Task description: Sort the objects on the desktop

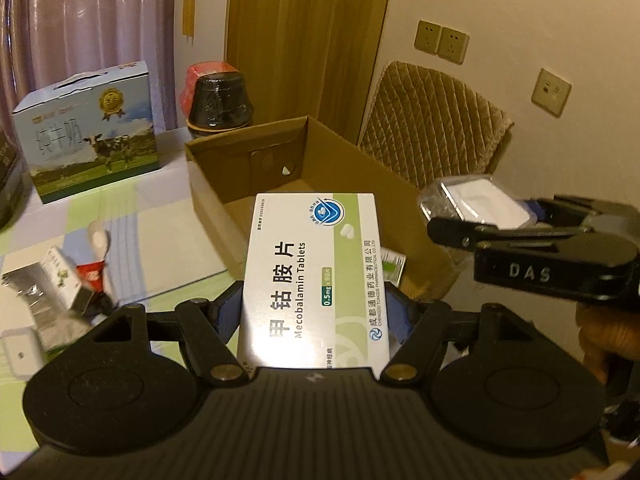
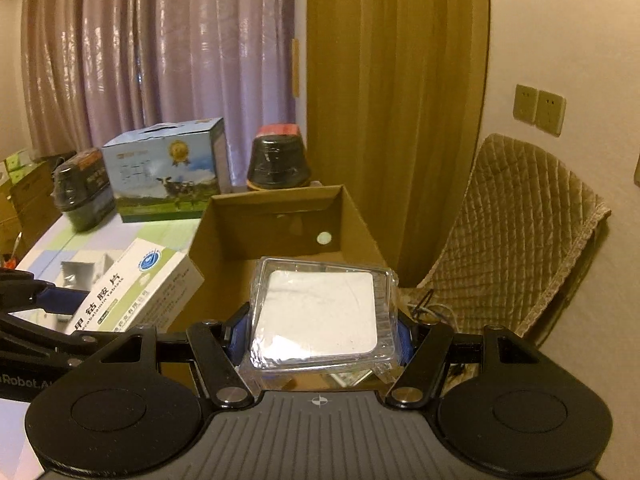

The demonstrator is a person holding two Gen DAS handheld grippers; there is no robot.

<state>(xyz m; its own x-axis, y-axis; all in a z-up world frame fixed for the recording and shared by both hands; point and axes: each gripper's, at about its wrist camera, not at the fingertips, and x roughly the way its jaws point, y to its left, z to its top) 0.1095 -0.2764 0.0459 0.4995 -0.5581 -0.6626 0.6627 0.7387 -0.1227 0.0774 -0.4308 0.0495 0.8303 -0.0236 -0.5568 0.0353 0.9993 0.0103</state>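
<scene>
My left gripper (image 1: 316, 312) is shut on a white and green Mecobalamin tablet box (image 1: 316, 280) and holds it above the near edge of an open cardboard box (image 1: 248, 160). My right gripper (image 2: 320, 332) is shut on a clear plastic case with a white square inside (image 2: 320, 316), held over the same cardboard box (image 2: 276, 216). The right gripper and its case (image 1: 476, 200) show at the right of the left wrist view. The tablet box (image 2: 136, 292) shows at the left of the right wrist view. A small green and white item (image 1: 394, 266) lies in the cardboard box behind the tablet box.
A milk carton box (image 1: 88, 132) and a black wrapped pot (image 1: 220, 100) stand at the table's back. Small packets and a white case (image 1: 60, 280) lie on the checked tablecloth at left. A second black pot (image 2: 80, 192) stands far left. A padded chair (image 2: 520, 232) is at the right.
</scene>
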